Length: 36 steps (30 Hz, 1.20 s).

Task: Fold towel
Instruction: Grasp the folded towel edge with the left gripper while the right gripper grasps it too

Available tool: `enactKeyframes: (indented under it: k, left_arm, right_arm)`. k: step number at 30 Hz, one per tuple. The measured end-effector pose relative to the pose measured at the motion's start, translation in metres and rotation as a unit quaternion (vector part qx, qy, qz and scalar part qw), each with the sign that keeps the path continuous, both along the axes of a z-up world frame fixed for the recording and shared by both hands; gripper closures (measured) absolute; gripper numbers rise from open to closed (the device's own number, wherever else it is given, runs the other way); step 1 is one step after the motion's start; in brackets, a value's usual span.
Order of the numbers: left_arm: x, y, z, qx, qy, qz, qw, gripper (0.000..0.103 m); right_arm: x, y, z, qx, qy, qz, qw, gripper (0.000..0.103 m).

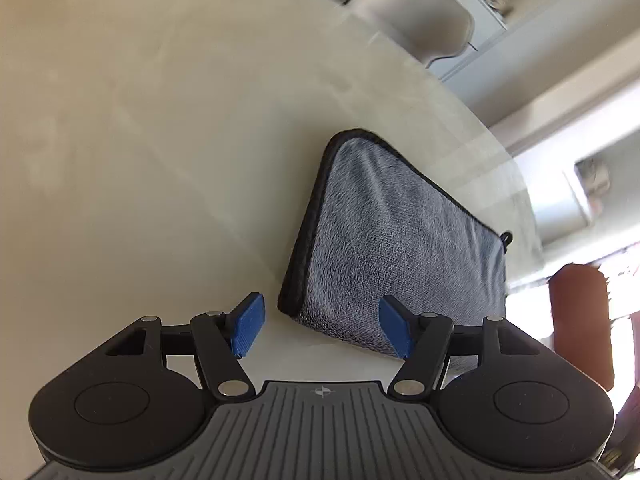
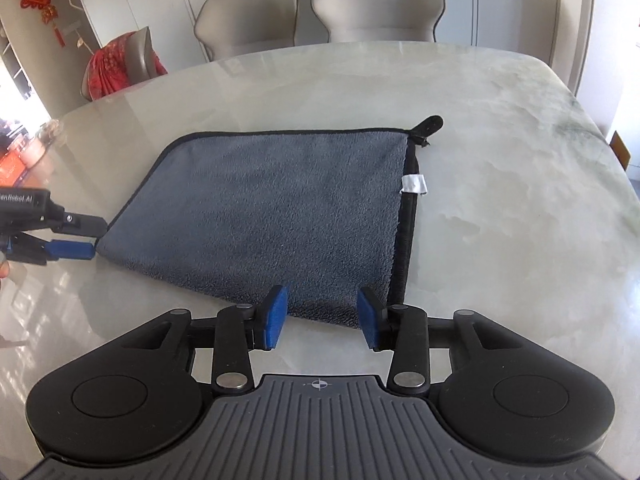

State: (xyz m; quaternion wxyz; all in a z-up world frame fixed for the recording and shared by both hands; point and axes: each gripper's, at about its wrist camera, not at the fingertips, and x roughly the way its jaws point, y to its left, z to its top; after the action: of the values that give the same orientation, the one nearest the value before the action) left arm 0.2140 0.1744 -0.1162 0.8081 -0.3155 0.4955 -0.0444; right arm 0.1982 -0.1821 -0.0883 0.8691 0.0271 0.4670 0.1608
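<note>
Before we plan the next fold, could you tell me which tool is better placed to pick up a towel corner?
Probably the left tool: its open fingers straddle the near corner of the grey towel. The right tool, also open, faces the middle of the near edge, its corner off to one side.

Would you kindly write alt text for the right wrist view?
A grey towel with black trim lies folded flat on a pale marble table, the open right gripper poised at its near edge. The left gripper sits at the towel's left corner; two beige chairs stand behind.
</note>
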Motion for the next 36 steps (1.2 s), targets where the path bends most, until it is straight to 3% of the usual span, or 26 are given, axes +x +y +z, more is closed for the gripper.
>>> enactKeyframes:
  k: [6, 9, 11, 12, 16, 18, 21, 23, 27, 29, 33, 35, 36]
  left_arm:
    - [0.019, 0.003, -0.003, -0.029, 0.018, 0.011, 0.9993, 0.034]
    - [0.022, -0.003, -0.002, -0.006, 0.012, -0.008, 0.9999, 0.041]
    - [0.022, -0.01, 0.0, 0.023, 0.016, -0.029, 0.9992, 0.081]
    - [0.024, -0.013, 0.0, 0.035, 0.019, -0.042, 0.9983, 0.089]
    - [0.023, -0.015, 0.003, 0.04, 0.014, -0.057, 0.9975, 0.09]
    - [0.024, -0.014, 0.007, 0.029, 0.011, -0.06, 0.9978, 0.091]
    - [0.027, -0.013, 0.014, 0.013, 0.009, -0.061, 0.998, 0.091]
    - [0.032, -0.013, 0.015, 0.005, 0.011, -0.062, 0.998, 0.091]
    - [0.037, -0.013, 0.017, -0.006, 0.016, -0.062, 0.9979, 0.091]
    - [0.038, -0.013, 0.018, -0.008, 0.018, -0.063, 0.9978, 0.09]
    - [0.043, -0.015, 0.016, -0.014, 0.023, -0.067, 0.9974, 0.089]
    - [0.043, -0.009, 0.015, -0.027, 0.022, -0.06, 0.9976, 0.08]
    - [0.042, -0.006, 0.015, -0.035, 0.02, -0.054, 0.9977, 0.076]
  right_arm:
    - [-0.001, -0.007, 0.0, -0.002, 0.0, -0.012, 1.0, 0.063]
    - [-0.001, -0.008, 0.003, 0.001, -0.002, -0.018, 1.0, 0.063]
    - [-0.002, -0.005, 0.007, 0.003, -0.006, -0.013, 1.0, 0.061]
    - [-0.003, -0.001, 0.009, 0.003, -0.009, -0.005, 1.0, 0.059]
    - [-0.009, 0.03, 0.021, -0.002, -0.032, 0.056, 0.998, 0.04]
    - [-0.015, 0.057, 0.026, -0.011, -0.059, 0.11, 0.992, 0.037]
    - [-0.023, 0.097, 0.028, -0.04, -0.101, 0.186, 0.977, 0.034]
    - [-0.029, 0.127, 0.025, -0.072, -0.135, 0.238, 0.959, 0.035]
    - [-0.031, 0.169, 0.009, -0.134, -0.185, 0.296, 0.927, 0.047]
    - [-0.026, 0.184, -0.003, -0.153, -0.191, 0.308, 0.919, 0.06]
    - [-0.013, 0.195, -0.012, -0.146, -0.191, 0.308, 0.921, 0.075]
    - [-0.007, 0.196, -0.012, -0.131, -0.188, 0.305, 0.925, 0.092]
    - [-0.004, 0.195, -0.012, -0.124, -0.181, 0.301, 0.928, 0.093]
